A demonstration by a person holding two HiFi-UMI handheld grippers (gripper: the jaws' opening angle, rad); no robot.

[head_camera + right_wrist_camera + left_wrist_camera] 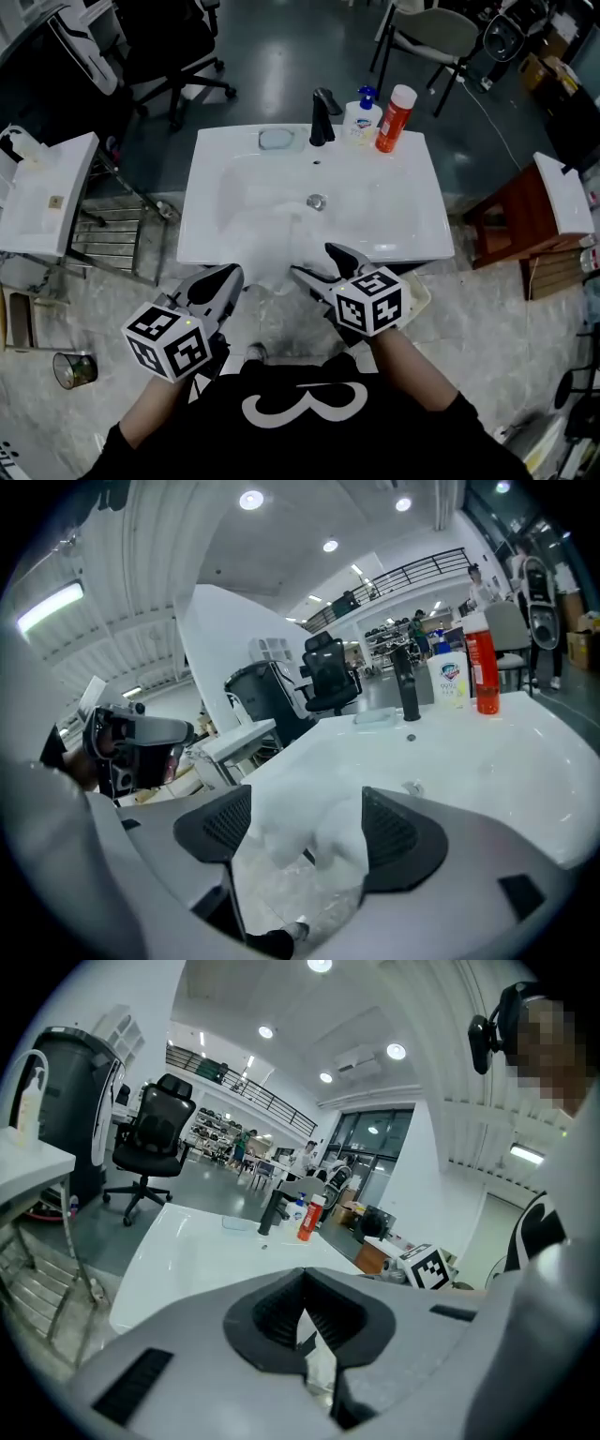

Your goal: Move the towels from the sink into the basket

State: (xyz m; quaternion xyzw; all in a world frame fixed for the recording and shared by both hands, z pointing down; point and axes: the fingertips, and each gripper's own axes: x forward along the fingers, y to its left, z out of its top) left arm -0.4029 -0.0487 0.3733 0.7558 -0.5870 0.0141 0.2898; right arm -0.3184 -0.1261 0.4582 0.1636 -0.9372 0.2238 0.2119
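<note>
A white towel [270, 246] lies in the white sink [424, 246] and droops over its front rim. My right gripper [314, 262] stands open just before that rim, to the right of the hanging fold. In the right gripper view the towel [300, 841] shows in the gap of the right gripper [307, 808], a little beyond the pads and apart from them. My left gripper [228, 277] hovers left of the fold, below the rim. In its own view the left gripper [302, 1279] is shut with nothing between the pads. I see no basket for certain.
A black tap [322, 116], a soap bottle [361, 114], a red bottle [396, 119] and a soap dish [277, 139] line the sink's back. A white stand [47, 192] and wire rack [105, 234] are left, a wooden stool [516, 223] right.
</note>
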